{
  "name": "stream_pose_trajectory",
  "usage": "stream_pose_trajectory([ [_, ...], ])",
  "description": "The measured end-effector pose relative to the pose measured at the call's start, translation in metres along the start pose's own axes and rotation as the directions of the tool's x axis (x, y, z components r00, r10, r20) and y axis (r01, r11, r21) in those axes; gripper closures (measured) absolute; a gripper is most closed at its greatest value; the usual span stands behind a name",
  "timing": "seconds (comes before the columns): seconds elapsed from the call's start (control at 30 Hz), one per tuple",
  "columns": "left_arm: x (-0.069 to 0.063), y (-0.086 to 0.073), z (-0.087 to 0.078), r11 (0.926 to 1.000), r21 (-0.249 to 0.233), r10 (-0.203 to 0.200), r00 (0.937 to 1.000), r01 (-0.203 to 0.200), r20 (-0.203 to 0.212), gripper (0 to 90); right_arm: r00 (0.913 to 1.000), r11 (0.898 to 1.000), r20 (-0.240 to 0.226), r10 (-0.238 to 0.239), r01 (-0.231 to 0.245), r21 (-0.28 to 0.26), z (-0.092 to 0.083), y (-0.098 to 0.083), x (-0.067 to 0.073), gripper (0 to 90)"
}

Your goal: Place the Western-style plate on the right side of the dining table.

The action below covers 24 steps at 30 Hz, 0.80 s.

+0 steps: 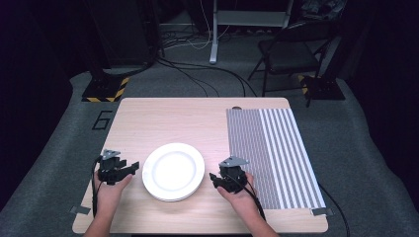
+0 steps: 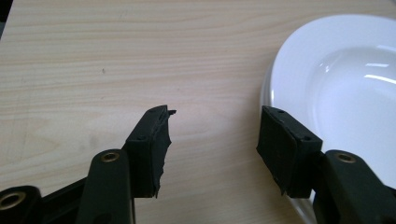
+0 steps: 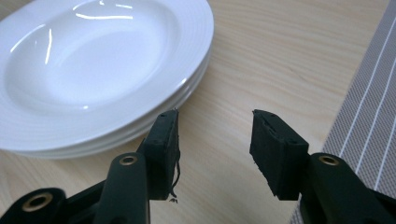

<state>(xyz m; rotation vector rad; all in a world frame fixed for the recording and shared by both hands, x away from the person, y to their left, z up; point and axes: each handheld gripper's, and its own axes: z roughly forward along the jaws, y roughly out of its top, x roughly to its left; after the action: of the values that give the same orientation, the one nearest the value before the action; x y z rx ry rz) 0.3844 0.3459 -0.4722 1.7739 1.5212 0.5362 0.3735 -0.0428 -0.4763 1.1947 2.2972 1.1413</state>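
A short stack of white plates [image 1: 173,171] sits on the wooden table [image 1: 173,118], near its front middle. My left gripper [image 1: 129,168] is held just left of the stack, jaws apart and pointing toward it. In the left gripper view the gripper [image 2: 217,116] is open over bare wood, and the plate rim [image 2: 345,84] lies by the right jaw. My right gripper [image 1: 213,177] hovers just right of the stack. In the right gripper view the gripper [image 3: 215,116] is open with nothing between its jaws, and the plates [image 3: 93,70] lie beyond the left jaw.
A grey striped placemat [image 1: 274,153] covers the right part of the table, and its edge [image 3: 369,126] runs beside my right gripper. Beyond the table stand a folding chair [image 1: 289,52], stand bases and cables on the floor.
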Motion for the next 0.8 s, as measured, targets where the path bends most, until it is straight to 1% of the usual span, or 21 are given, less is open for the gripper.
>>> stream_pose_trajectory([
  [0.07,-0.002,0.002,-0.001,1.0000,0.008,0.004,1.0000,-0.004,-0.007,46.7,0.9999,1.000,-0.014,0.008,-0.008,-0.007,0.002,0.005,-0.001,52.0],
  [0.1,-0.002,0.003,0.000,1.0000,0.004,0.002,0.9998,-0.002,-0.018,48.3,0.9998,1.000,-0.020,0.007,-0.008,-0.008,0.003,0.007,-0.002,51.9],
  [0.17,-0.002,0.004,-0.001,0.9998,-0.002,-0.018,0.9996,0.018,-0.023,50.4,0.9993,1.000,-0.032,0.018,-0.019,-0.019,0.005,0.010,-0.004,51.8],
  [0.2,-0.002,0.005,-0.001,0.9996,-0.013,-0.026,0.9994,0.026,-0.022,51.3,0.9993,0.999,-0.031,0.021,-0.022,-0.023,0.006,0.011,-0.005,51.9],
  [0.23,-0.002,0.005,-0.001,0.9994,-0.014,-0.033,0.9993,0.033,-0.016,51.5,0.9990,0.999,-0.036,0.027,-0.028,-0.026,0.007,0.012,-0.007,52.3],
  [0.3,-0.003,0.006,-0.001,0.9993,-0.017,-0.033,0.9991,0.033,-0.026,51.8,0.9988,0.999,-0.039,0.030,-0.031,-0.031,0.009,0.015,-0.010,54.0],
  [0.37,-0.003,0.007,-0.001,0.9986,-0.025,-0.047,0.9987,0.047,-0.020,51.9,0.9990,0.999,-0.036,0.027,-0.028,-0.027,0.012,0.018,-0.012,54.6],
  [0.4,-0.003,0.007,-0.001,0.9974,-0.021,-0.069,0.9976,0.069,-0.005,51.8,0.9987,0.999,-0.038,0.032,-0.033,-0.028,0.013,0.021,-0.013,54.6],
  [0.43,-0.002,0.009,-0.001,0.9954,-0.027,-0.092,0.9957,0.092,0.010,51.8,0.9973,0.998,-0.055,0.049,-0.051,-0.036,0.014,0.027,-0.016,54.0],
  [0.47,-0.002,0.010,0.000,0.9942,-0.030,-0.103,0.9945,0.103,0.017,51.8,0.9973,0.998,-0.055,0.049,-0.051,-0.036,0.014,0.027,-0.016,54.0],
  [0.5,-0.002,0.012,0.000,0.9938,-0.027,-0.107,0.9940,0.107,0.021,52.0,0.9969,0.997,-0.055,0.056,-0.058,-0.041,0.015,0.030,-0.016,53.9],
  [0.53,-0.002,0.014,0.000,0.9935,-0.035,-0.108,0.9939,0.109,0.022,52.0,0.9967,0.997,-0.056,0.059,-0.062,-0.046,0.016,0.033,-0.016,54.1],
  [0.6,-0.004,0.018,0.000,0.9924,-0.051,-0.110,0.9930,0.112,0.043,52.8,0.9960,0.997,-0.068,0.057,-0.061,-0.051,0.018,0.038,-0.017,54.6],
  [0.67,-0.007,0.019,0.000,0.9935,-0.063,-0.091,0.9941,0.095,0.058,53.9,0.9956,0.996,-0.074,0.057,-0.062,-0.063,0.019,0.041,-0.017,54.9],
  [0.7,-0.009,0.018,0.001,0.9931,-0.068,-0.091,0.9933,0.096,0.072,54.7,0.9949,0.995,-0.080,0.063,-0.068,-0.070,0.019,0.041,-0.017,55.2],
  [0.73,-0.011,0.017,0.002,0.9922,-0.065,-0.100,0.9902,0.106,0.098,54.7,0.9941,0.995,-0.085,0.067,-0.073,-0.072,0.019,0.041,-0.017,55.2],
  [0.77,-0.013,0.016,0.005,0.9914,-0.060,-0.109,0.9873,0.116,0.116,55.9,0.9941,0.995,-0.090,0.061,-0.067,-0.068,0.020,0.042,-0.017,55.2],
  [0.8,-0.014,0.016,0.007,0.9920,-0.050,-0.109,0.9865,0.116,0.123,56.4,0.9937,0.996,-0.094,0.061,-0.067,-0.066,0.020,0.043,-0.016,55.1],
])
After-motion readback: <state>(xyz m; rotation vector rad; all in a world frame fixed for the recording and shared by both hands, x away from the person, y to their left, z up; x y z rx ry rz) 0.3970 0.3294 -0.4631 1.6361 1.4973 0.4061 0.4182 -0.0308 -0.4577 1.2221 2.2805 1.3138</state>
